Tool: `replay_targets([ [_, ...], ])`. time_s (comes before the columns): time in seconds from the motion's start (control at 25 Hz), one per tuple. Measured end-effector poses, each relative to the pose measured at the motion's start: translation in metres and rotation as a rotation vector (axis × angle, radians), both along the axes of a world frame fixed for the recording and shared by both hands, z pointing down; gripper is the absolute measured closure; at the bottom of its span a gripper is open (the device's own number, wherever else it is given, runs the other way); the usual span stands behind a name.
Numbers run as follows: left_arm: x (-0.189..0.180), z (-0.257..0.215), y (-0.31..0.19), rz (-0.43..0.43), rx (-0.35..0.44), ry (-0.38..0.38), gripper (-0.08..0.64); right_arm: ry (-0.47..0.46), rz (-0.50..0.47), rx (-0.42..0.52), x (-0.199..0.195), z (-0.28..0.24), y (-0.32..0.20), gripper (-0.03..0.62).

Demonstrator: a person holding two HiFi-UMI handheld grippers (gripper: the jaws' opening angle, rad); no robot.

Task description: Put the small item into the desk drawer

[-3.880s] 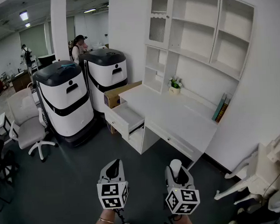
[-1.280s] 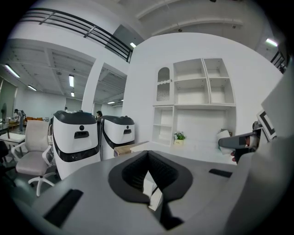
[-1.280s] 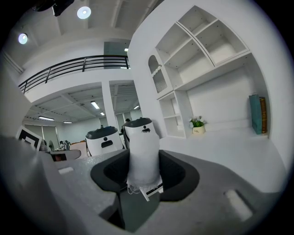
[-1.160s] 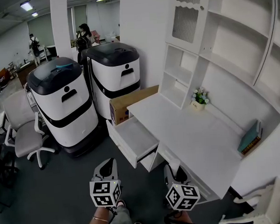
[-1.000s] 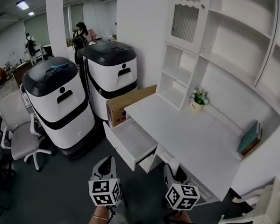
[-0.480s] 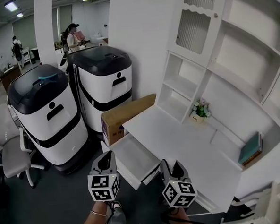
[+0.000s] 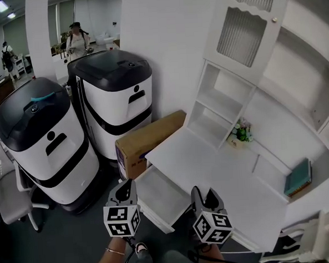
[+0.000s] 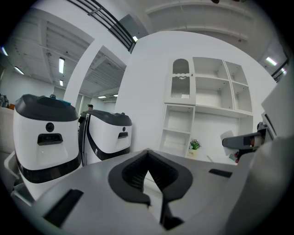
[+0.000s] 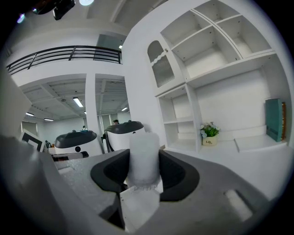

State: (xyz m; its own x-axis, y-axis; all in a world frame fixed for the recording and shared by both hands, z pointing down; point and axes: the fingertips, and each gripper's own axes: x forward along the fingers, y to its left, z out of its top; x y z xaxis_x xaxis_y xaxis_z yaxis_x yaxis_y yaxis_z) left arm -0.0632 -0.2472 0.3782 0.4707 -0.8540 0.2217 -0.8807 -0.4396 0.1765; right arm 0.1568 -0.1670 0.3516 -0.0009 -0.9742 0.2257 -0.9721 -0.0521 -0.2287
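Surroundings: white tabletop (image 7: 211, 172) against the wall, with a hutch (image 7: 229, 104) of open cubbies on top of it. A plant (image 7: 242, 133) sits at the back of the tabletop, at the foot of the hutch. A teal book (image 7: 298, 176) stands upright at the far right end. A cardboard box (image 7: 148, 140) lies on the floor against the tabletop's left end. Left of the box stand two white machines with black tops, one (image 7: 115, 98) by the wall and one (image 7: 43, 144) nearer. A chair (image 7: 13, 198) is at the lower left edge. A person (image 7: 76, 40) stands in the background beyond the machines.

Access: nothing lies between the tools and the drawer.

Containers: drawer (image 7: 160, 194) is pulled out under the tabletop's left end, just in front of the box; its white floor shows. The hutch cubbies show bare white shelves.

Left tool (image 7: 125, 187): jaw tips meet, nothing held. It hangs at the drawer's front left corner.

Right tool (image 7: 204, 197): jaws clamped on the item (image 9: 144, 158), a small white cylinder that stands upright between the pads. It hangs at the tabletop's front edge, right of the drawer. The item is outside the drawer.
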Motion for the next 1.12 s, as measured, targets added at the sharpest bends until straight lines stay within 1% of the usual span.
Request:
replay_targets([
  [0.12, 0.021, 0.010, -0.009, 0.046, -0.019, -0.022, 0.562, -0.009, 0.030, -0.023, 0.015, 0.009, -0.011, 0.410],
  [0.2, 0.030, 0.014, -0.016, 0.057, -0.022, -0.048, 0.561, -0.022, 0.034, -0.032, 0.022, 0.015, -0.021, 0.410],
  [0.32, 0.039, 0.013, -0.029, 0.050, -0.029, -0.045, 0.561, -0.038, 0.021, -0.038, 0.029, 0.017, -0.038, 0.410],
  [0.44, 0.041, 0.015, -0.036, 0.047, -0.028, -0.066, 0.561, -0.031, 0.009, -0.046, 0.035, 0.019, -0.049, 0.410],
  [0.6, 0.044, 0.021, -0.048, 0.023, -0.053, -0.044, 0.561, -0.016, 0.004, -0.050, 0.045, 0.020, -0.060, 0.410],
  [0.72, 0.048, 0.028, -0.048, 0.025, -0.064, -0.052, 0.561, -0.013, 0.000, -0.069, 0.050, 0.026, -0.063, 0.410],
  [0.92, 0.047, 0.045, -0.046, 0.009, -0.099, -0.059, 0.561, -0.016, -0.032, -0.099, 0.044, 0.039, -0.069, 0.410],
  [1.12, 0.029, 0.068, -0.044, -0.033, -0.143, -0.077, 0.561, -0.024, -0.095, -0.140, 0.023, 0.062, -0.080, 0.410],
])
